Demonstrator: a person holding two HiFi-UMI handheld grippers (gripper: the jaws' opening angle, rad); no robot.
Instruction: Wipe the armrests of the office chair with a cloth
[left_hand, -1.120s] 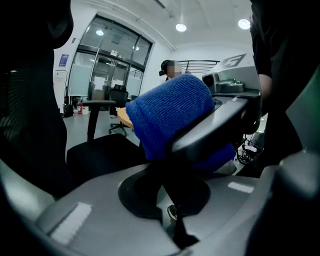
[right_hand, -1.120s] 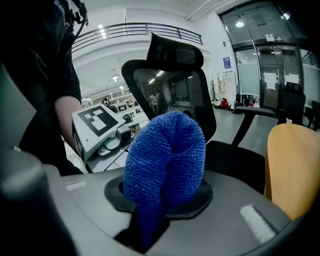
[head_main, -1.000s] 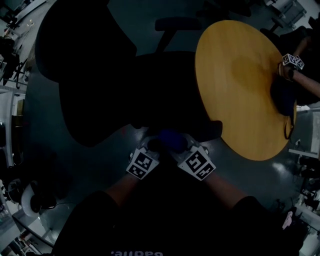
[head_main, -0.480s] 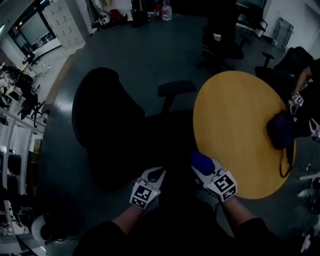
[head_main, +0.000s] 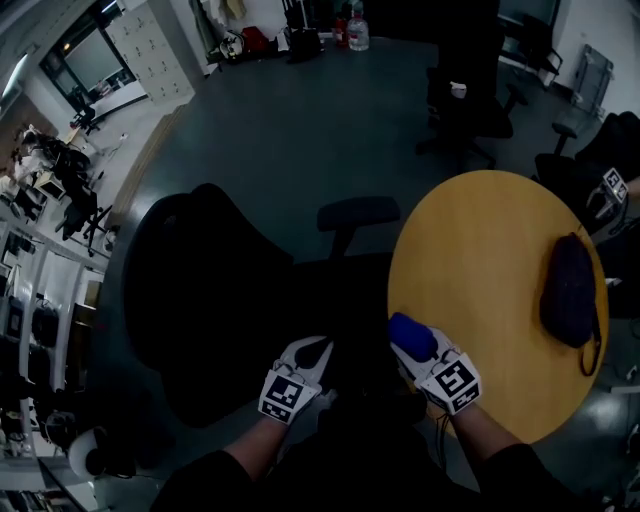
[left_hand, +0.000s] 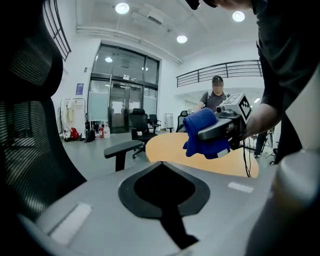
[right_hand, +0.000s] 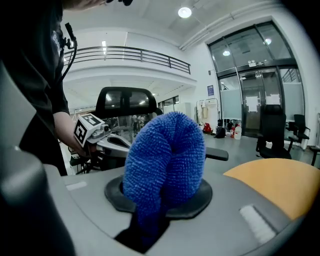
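The black office chair (head_main: 230, 300) stands in front of me, its far armrest (head_main: 357, 213) sticking out toward the round yellow table (head_main: 500, 240). My right gripper (head_main: 418, 352) is shut on a folded blue cloth (head_main: 410, 335) at the table's near edge. In the right gripper view the cloth (right_hand: 165, 155) bulges up out of the jaws. My left gripper (head_main: 312, 352) hovers over the chair seat, shut with nothing in it. The left gripper view shows the right gripper (left_hand: 220, 131) with the cloth (left_hand: 202, 132), and the armrest (left_hand: 122, 147) beyond.
A dark pouch (head_main: 568, 290) lies on the table's right side. Another person's hand with a marker cube (head_main: 612, 185) is at the table's far right. More office chairs (head_main: 470, 110) stand behind, and shelving (head_main: 40, 290) lines the left. A person (left_hand: 216, 95) stands beyond the table.
A second ago both grippers were close together around the cloth below the seat. They have since parted; the right carried the cloth right to the table edge. My view tilted up.
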